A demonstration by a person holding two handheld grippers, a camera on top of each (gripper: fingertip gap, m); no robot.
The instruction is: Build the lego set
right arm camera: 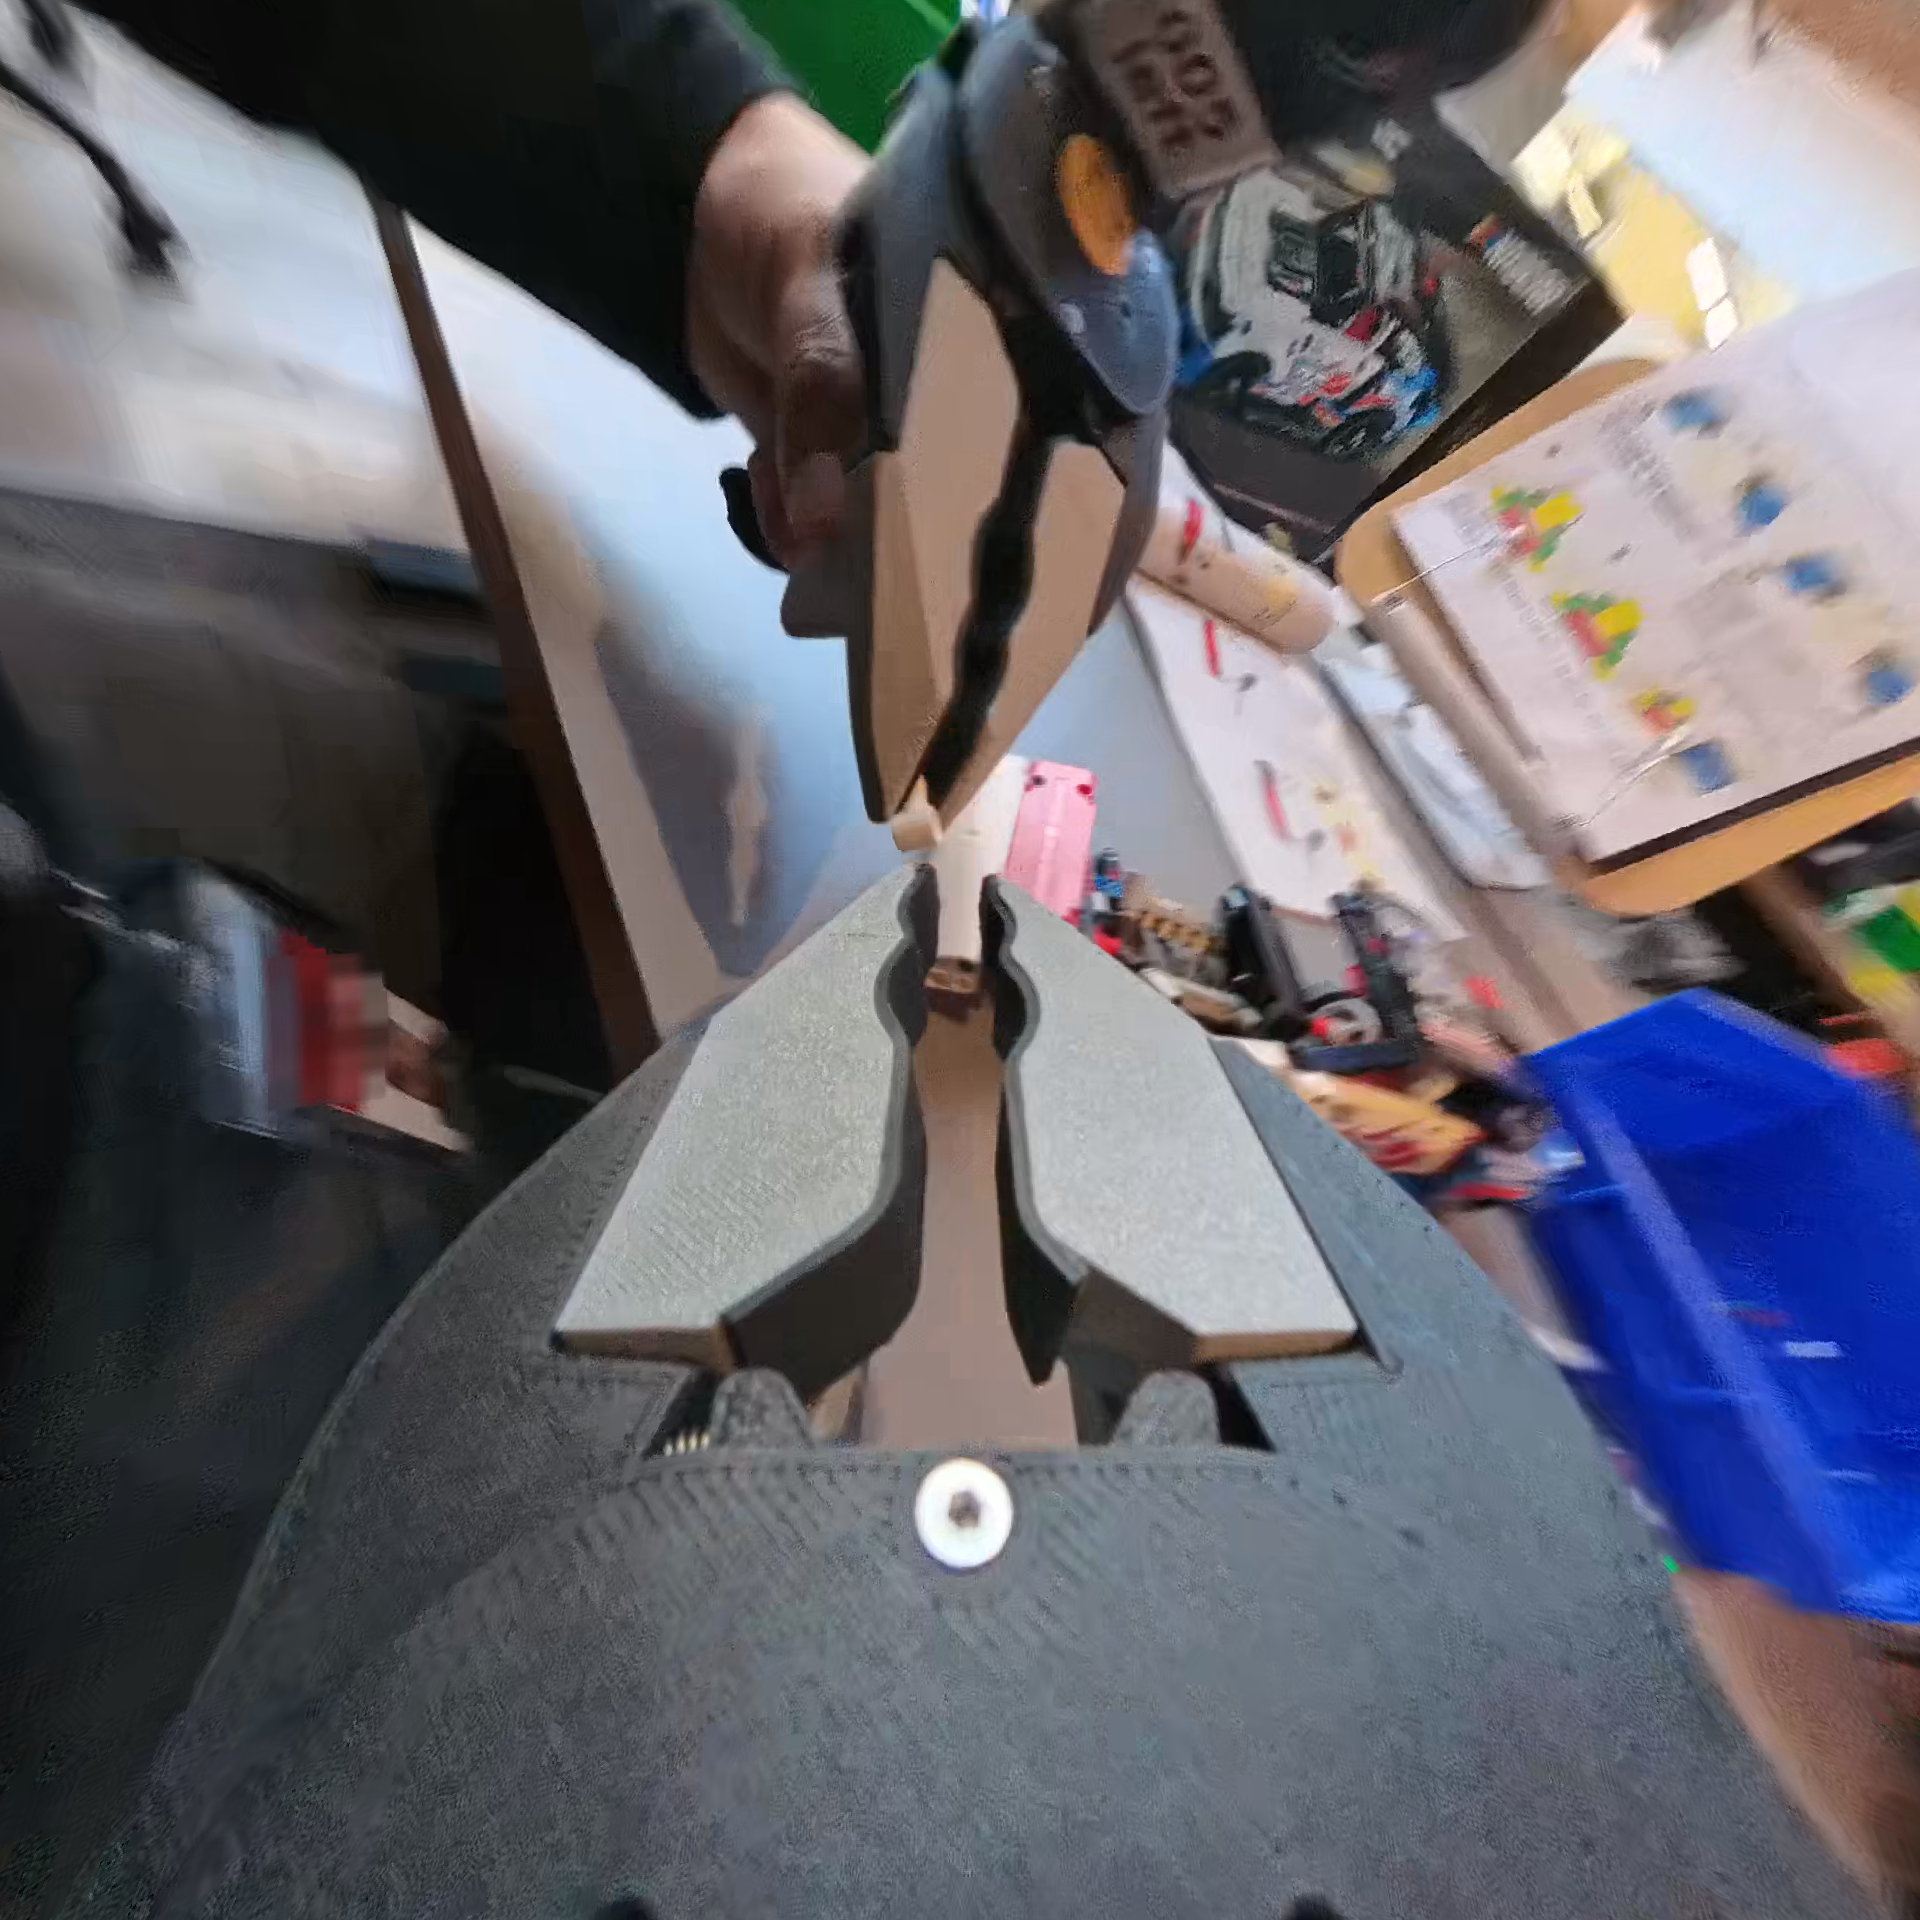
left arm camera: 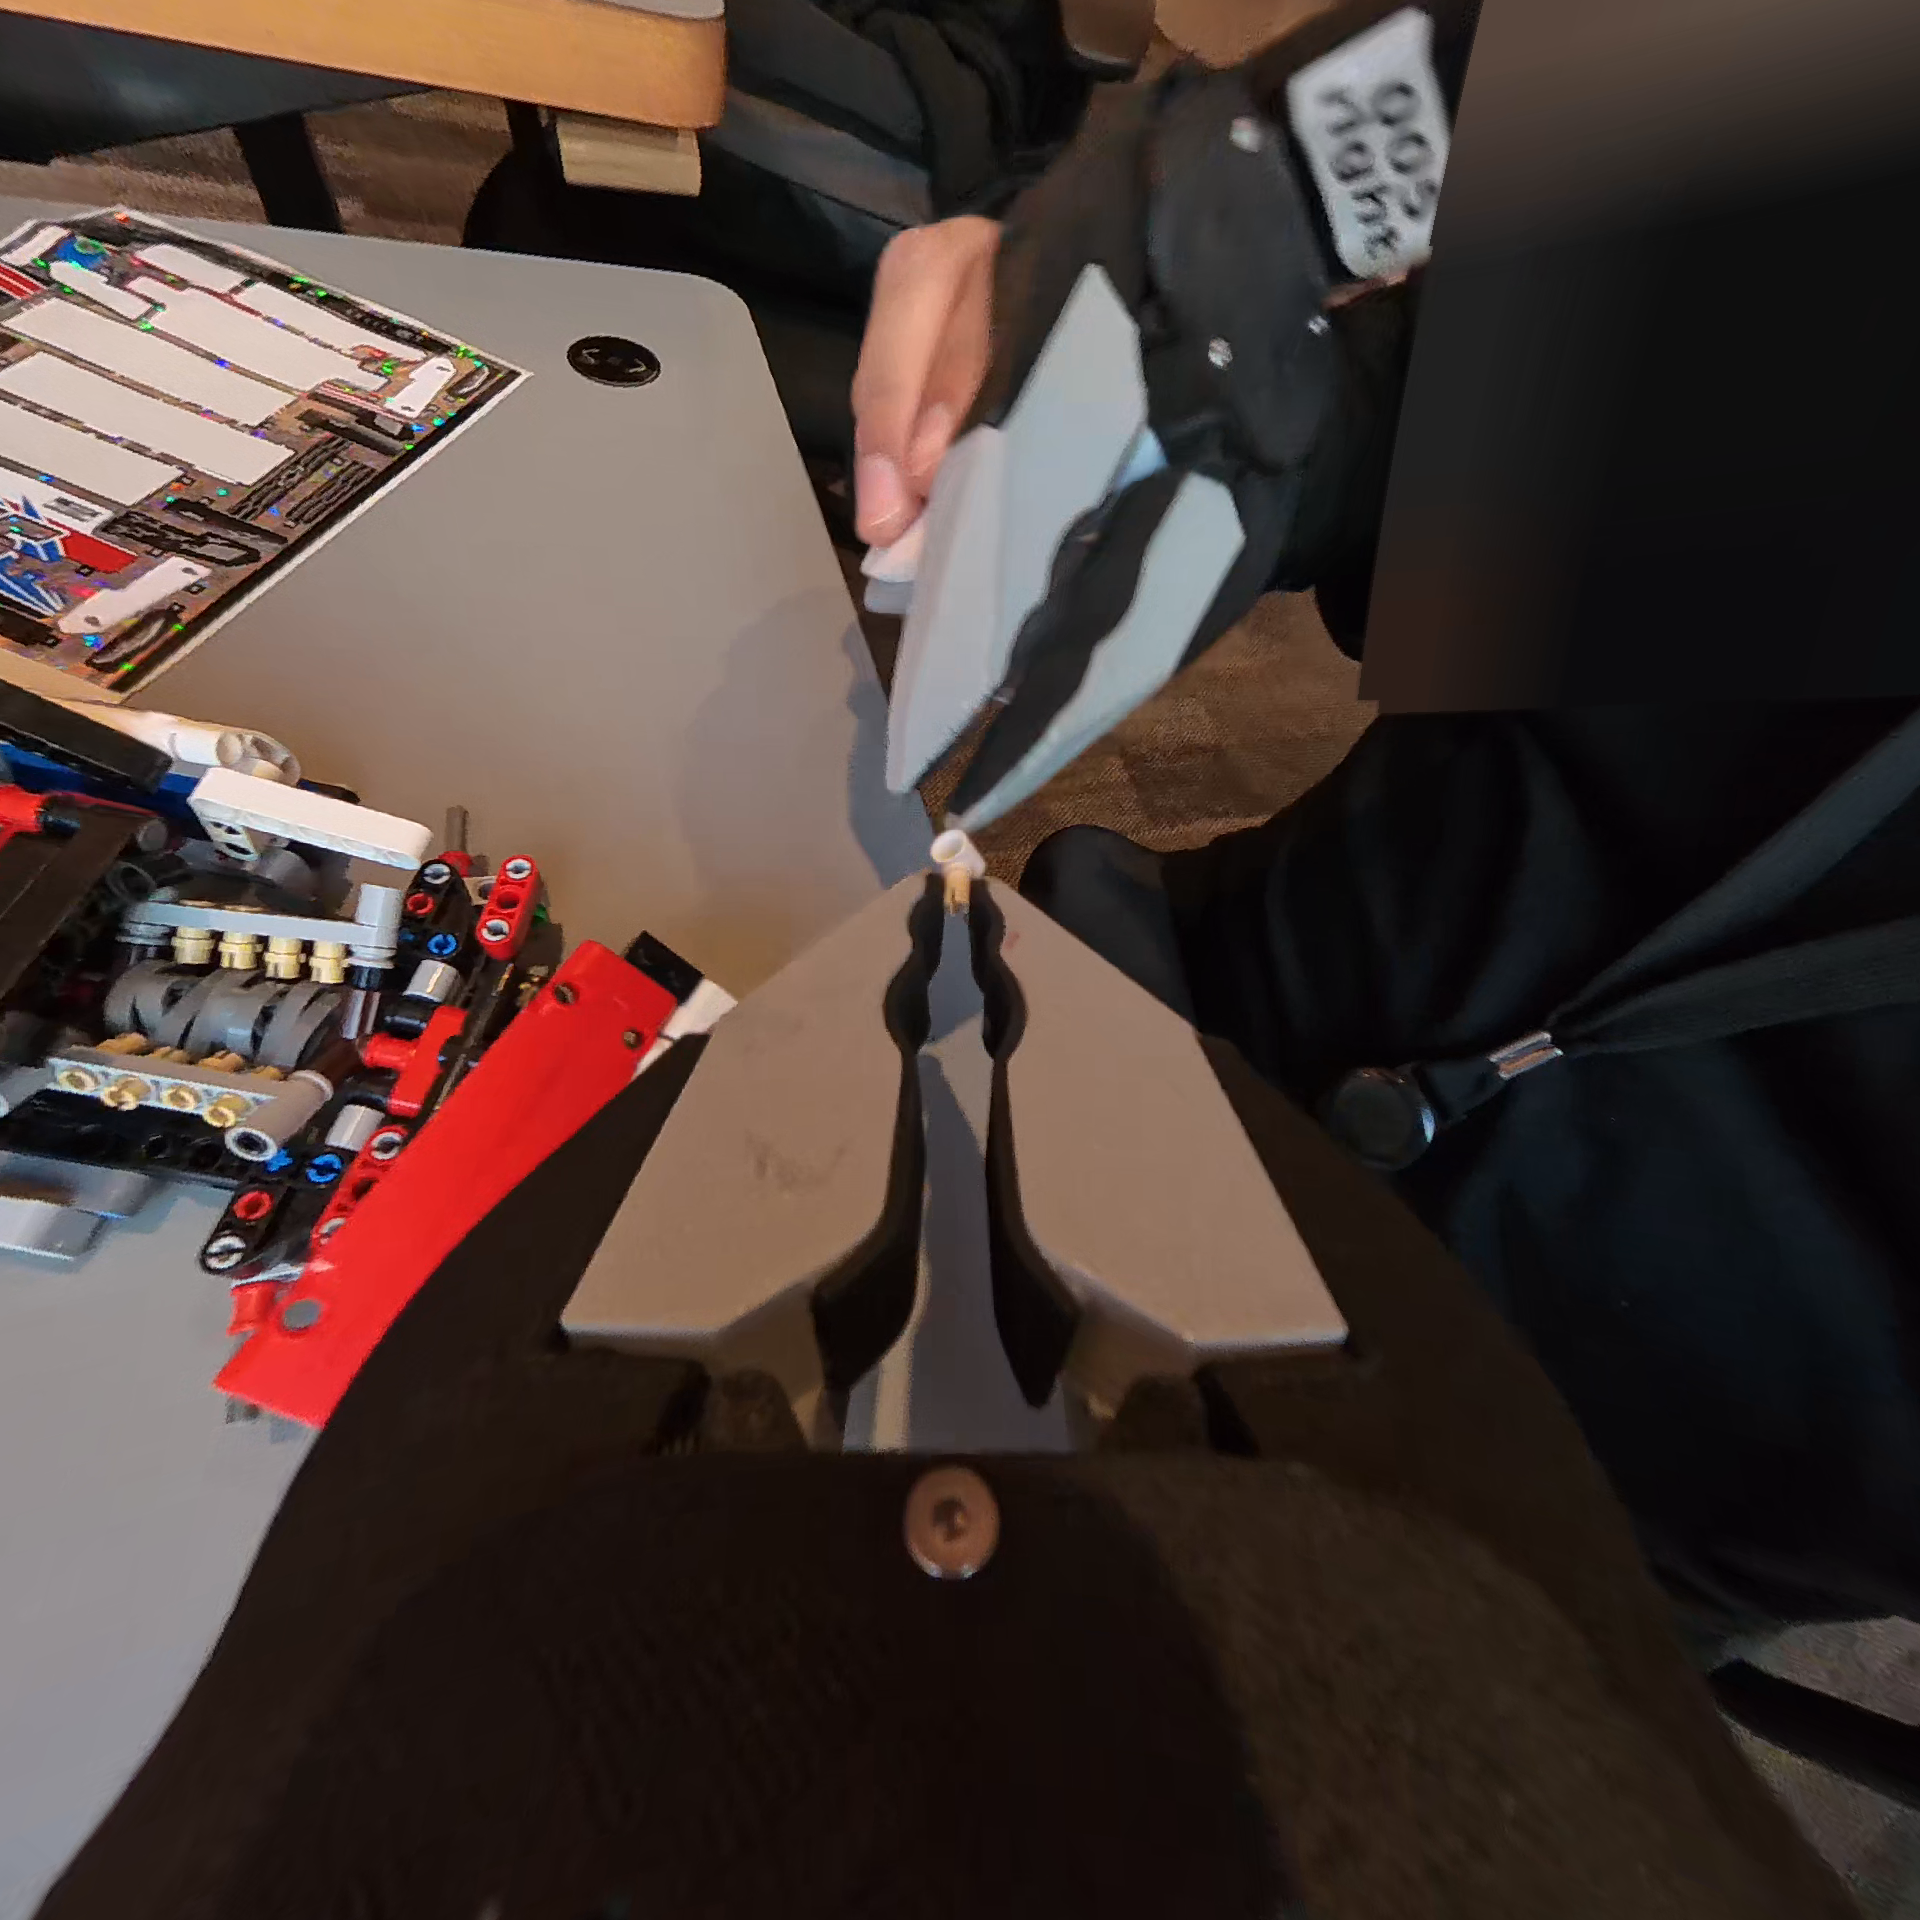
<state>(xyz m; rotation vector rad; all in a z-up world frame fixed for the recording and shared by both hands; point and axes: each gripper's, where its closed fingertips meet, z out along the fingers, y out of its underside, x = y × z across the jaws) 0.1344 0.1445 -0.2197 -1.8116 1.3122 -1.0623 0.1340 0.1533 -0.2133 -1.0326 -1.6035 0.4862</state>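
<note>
Left wrist view: the left gripper (left arm camera: 954,894) pinches a tan pin (left arm camera: 957,891) at its fingertips, meeting a white connector (left arm camera: 958,850) nipped by the right gripper (left arm camera: 961,821), off the tabletop (left arm camera: 582,644) edge; the half-built model (left arm camera: 260,1018) lies far left.

Right wrist view: the right gripper (right arm camera: 956,894) clamps the white connector (right arm camera: 961,904). Both parts look tiny, light, stiff and slippery; grip their middles squarely.

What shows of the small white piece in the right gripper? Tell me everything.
The white piece is a small smooth plastic tube with a round open end, pinched in the jaws of the right gripper. Held in the air beyond the edge of the grey table, it meets the tan pin held by the left gripper; whether they are joined is unclear.
</note>
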